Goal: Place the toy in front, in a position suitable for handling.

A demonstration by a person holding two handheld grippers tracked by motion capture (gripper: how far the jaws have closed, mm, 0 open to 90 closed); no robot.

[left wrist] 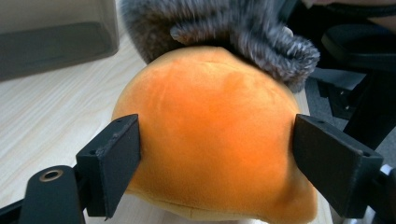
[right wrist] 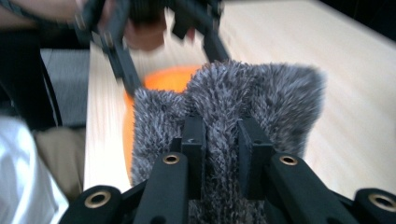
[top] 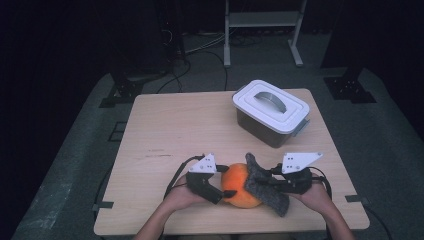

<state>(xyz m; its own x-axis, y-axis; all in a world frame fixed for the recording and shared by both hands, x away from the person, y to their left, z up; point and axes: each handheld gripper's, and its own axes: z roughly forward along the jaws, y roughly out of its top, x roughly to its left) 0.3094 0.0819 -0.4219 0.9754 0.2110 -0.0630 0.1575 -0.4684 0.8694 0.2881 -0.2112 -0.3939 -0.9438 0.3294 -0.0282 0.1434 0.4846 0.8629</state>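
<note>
Wooden table [top: 165, 130] held an orange plush [top: 237, 184] at its near edge.
Left gripper [top: 220, 192] clasped its left side; right gripper [top: 267, 182], nearly closed, pinched grey fur [top: 265, 187] on its right.

The plush [top: 239, 185] lies on the table [top: 170, 130] near its front edge, about midway across. The furry cloth [top: 267, 190] drapes over the plush's right side and trails toward the front edge. The left gripper [top: 220, 192] sits just left of the plush, its fingers [left wrist: 114, 163] on either side of it. The right gripper [top: 272, 182] sits to the right, its fingers [right wrist: 194, 149] pinching a fold of the cloth. The lidded box [top: 270, 111] stands behind them at the table's far right, well apart. A rack [top: 262, 30] stands on the floor beyond the table.
</note>
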